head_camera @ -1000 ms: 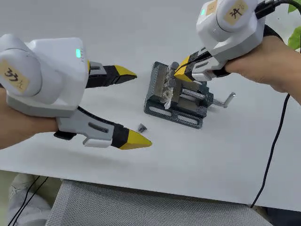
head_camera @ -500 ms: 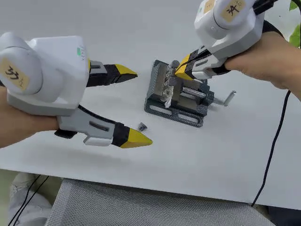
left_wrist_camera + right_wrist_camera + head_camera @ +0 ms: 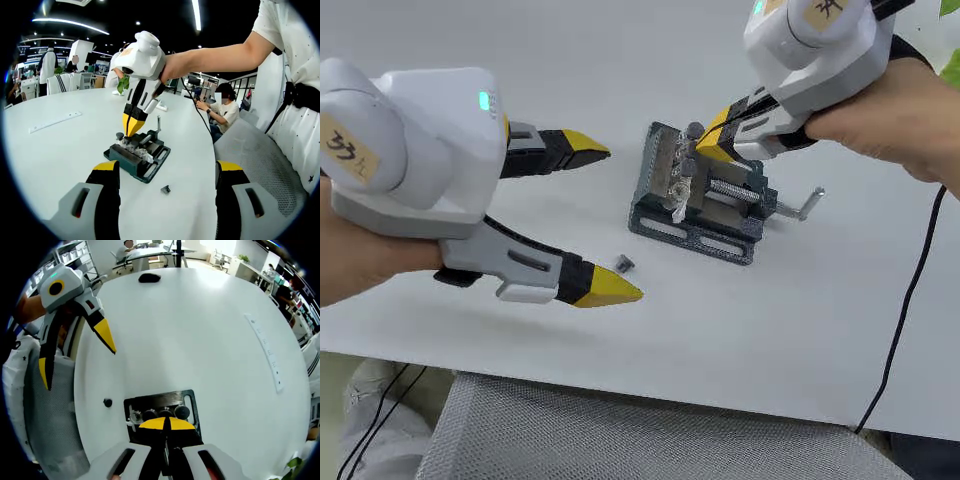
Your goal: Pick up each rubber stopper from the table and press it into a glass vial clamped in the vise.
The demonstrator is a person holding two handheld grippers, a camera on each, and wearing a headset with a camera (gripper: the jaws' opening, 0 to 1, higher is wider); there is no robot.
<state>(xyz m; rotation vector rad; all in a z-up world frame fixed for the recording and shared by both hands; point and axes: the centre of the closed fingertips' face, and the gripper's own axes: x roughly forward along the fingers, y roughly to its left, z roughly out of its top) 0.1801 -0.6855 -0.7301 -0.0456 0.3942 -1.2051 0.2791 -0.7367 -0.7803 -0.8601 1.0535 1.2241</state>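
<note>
Right gripper (image 3: pixel 710 148), jaws pinched together and apparently empty, sits right over the vials (image 3: pixel 677 190) in the vise (image 3: pixel 665 225), so I judge a press is underway; next my wide-open left gripper (image 3: pixel 618 222) must close around the loose rubber stopper (image 3: pixel 623 264) lying near the vise.

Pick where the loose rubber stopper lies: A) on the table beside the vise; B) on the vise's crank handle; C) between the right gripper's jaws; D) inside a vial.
A: the rubber stopper lies on the white table, just off the base of the vise, clear of the open left gripper.
</note>
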